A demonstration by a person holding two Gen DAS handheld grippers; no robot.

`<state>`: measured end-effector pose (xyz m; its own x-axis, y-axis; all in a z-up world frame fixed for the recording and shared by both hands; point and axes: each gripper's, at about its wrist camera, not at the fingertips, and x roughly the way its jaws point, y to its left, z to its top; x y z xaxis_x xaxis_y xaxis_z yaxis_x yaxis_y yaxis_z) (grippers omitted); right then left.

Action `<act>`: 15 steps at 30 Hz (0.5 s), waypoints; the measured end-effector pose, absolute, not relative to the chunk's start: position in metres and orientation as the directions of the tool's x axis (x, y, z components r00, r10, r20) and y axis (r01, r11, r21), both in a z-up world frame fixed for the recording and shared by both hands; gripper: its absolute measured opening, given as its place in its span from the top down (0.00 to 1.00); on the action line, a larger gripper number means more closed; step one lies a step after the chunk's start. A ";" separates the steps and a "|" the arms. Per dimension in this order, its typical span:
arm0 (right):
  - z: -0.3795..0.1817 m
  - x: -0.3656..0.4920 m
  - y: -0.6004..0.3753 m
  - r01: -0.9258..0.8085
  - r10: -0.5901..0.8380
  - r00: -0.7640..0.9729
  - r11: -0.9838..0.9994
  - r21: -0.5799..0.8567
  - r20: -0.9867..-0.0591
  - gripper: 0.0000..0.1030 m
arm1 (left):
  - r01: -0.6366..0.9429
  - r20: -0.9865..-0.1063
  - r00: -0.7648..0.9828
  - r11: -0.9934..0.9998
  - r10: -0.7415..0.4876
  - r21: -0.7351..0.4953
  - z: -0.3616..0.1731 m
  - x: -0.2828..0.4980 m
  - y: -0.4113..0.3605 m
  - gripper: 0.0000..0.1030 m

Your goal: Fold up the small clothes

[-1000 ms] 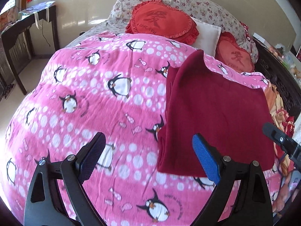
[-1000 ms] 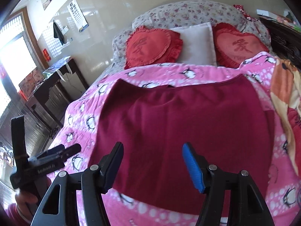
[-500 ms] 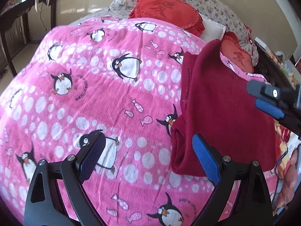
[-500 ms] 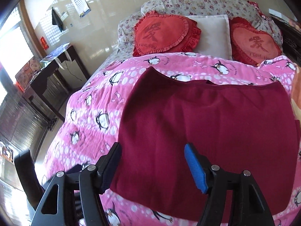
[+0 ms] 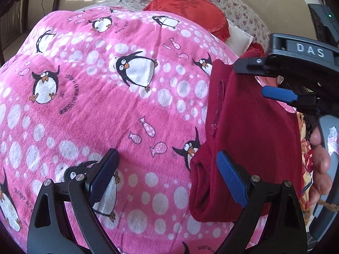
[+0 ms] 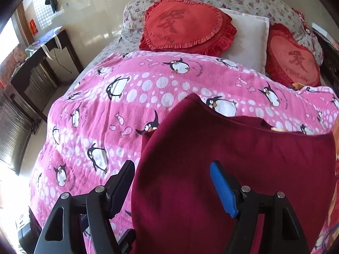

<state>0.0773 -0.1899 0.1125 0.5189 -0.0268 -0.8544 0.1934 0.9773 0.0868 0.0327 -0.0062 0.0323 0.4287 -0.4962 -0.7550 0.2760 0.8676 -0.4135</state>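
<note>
Maroon knit is lying flat on the pink penguin blanket (image 6: 101, 114): 1 small garment (image 6: 233, 158), already doubled, with a rolled fold edge showing at its near-left corner in the left wrist view (image 5: 203, 190). That corner is sitting just beside the blue pad of the left gripper (image 5: 167, 180), slightly to the right of the gap between its fingers, so the left tool is needing only a short shift rightward to straddle the edge. The garment's long axis appears to be running across the bed, left to right in the right wrist view, with its left edge leading away toward the pillows. The right gripper (image 6: 171, 188) is hanging directly over the cloth, its fingers spread wide with fabric showing between them but nothing pinched. The left gripper's fingers are likewise standing apart and holding nothing. Both tools are close to the garment; the right 1 looks better centred over it, the left 1 nearer the corner. Counted: 1 garment, 2 grippers, 2 red heart cushions (image 6: 186, 23), 1 white pillow (image 6: 247, 40).
</note>
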 end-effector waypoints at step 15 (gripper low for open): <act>0.092 0.119 -0.169 0.171 -0.071 0.444 0.985 0.006 -0.893 0.23 | 0.316 -0.700 0.401 0.806 -0.591 -0.500 0.030 0.037 -0.005 0.09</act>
<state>0.1192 -0.1691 0.0917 0.4442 -0.0710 -0.8931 0.1706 0.9853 0.0065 0.0369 -0.0049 0.0296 0.4008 -0.5911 -0.7000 0.3156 0.8063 -0.5002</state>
